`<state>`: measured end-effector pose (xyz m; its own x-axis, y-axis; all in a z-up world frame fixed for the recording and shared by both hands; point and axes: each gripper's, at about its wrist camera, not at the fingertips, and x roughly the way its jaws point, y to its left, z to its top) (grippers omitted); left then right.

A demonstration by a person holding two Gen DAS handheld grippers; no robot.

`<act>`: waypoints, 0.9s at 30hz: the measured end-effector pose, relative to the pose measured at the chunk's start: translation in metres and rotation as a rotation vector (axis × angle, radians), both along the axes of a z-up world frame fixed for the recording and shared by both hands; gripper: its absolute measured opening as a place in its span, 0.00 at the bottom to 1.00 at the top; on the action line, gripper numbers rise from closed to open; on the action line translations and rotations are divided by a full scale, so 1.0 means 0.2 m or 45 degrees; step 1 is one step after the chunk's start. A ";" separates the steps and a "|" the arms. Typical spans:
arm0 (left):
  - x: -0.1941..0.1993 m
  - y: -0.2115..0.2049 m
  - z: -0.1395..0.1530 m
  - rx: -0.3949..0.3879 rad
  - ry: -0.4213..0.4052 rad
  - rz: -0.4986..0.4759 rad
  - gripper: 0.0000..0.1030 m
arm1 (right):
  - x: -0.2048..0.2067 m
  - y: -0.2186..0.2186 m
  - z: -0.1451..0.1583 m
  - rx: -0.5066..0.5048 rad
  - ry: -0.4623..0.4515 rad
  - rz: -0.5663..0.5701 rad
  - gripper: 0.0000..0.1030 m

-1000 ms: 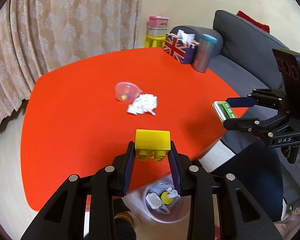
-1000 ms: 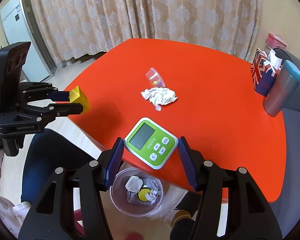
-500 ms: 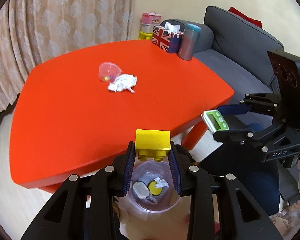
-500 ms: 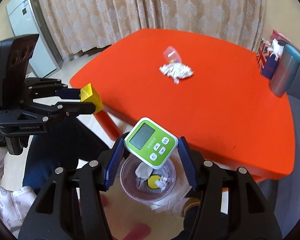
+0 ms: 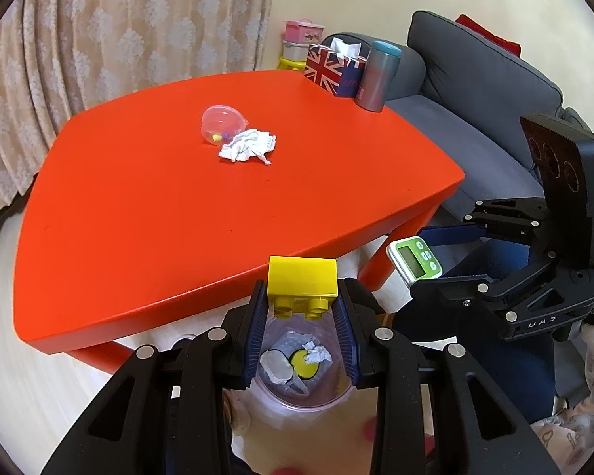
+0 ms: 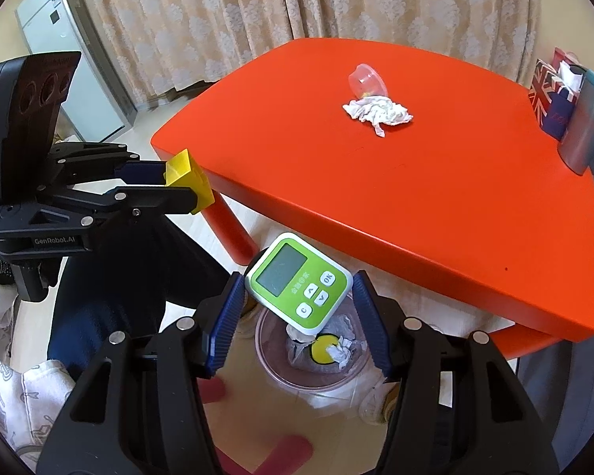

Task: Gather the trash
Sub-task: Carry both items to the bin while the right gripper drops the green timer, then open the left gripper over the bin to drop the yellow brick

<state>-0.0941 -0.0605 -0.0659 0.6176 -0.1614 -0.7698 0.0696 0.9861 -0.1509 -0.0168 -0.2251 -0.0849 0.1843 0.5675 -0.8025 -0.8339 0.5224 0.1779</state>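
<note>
My left gripper (image 5: 301, 316) is shut on a yellow toy brick (image 5: 301, 280) and holds it over a clear trash bin (image 5: 297, 394) on the floor, off the red table's (image 5: 178, 213) front edge. My right gripper (image 6: 299, 308) is shut on a green timer (image 6: 299, 283) above the same bin (image 6: 273, 368), which holds crumpled paper and a yellow lid. A crumpled white tissue (image 5: 248, 146) and a clear plastic cup (image 5: 221, 123) lie on the table. The tissue (image 6: 378, 111) and cup (image 6: 366, 79) also show in the right wrist view.
A Union Jack tissue box (image 5: 334, 67) and a grey tumbler (image 5: 377, 75) stand at the table's far corner. A grey sofa (image 5: 483, 91) is on the right. Curtains (image 5: 99, 27) hang behind. A red table leg (image 6: 229, 225) stands near the bin.
Both grippers have drawn back off the table with their objects and now sit lower, over the bin on the floor.
</note>
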 end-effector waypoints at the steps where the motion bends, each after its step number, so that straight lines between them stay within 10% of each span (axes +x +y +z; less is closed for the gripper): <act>1: 0.00 0.00 0.00 -0.001 0.001 0.001 0.32 | 0.00 0.00 0.00 0.008 0.000 -0.006 0.74; 7: 0.01 -0.01 -0.01 -0.001 0.008 -0.007 0.32 | 0.05 -0.03 0.03 0.031 -0.021 -0.067 0.88; 27: 0.05 -0.13 -0.08 -0.029 0.068 -0.101 0.32 | 0.09 -0.15 0.06 0.045 -0.042 -0.155 0.91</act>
<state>-0.0846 -0.0863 -0.0816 0.5601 -0.2258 -0.7970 0.1388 0.9741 -0.1784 0.0002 -0.2542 -0.0722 0.2796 0.5671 -0.7748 -0.7706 0.6139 0.1712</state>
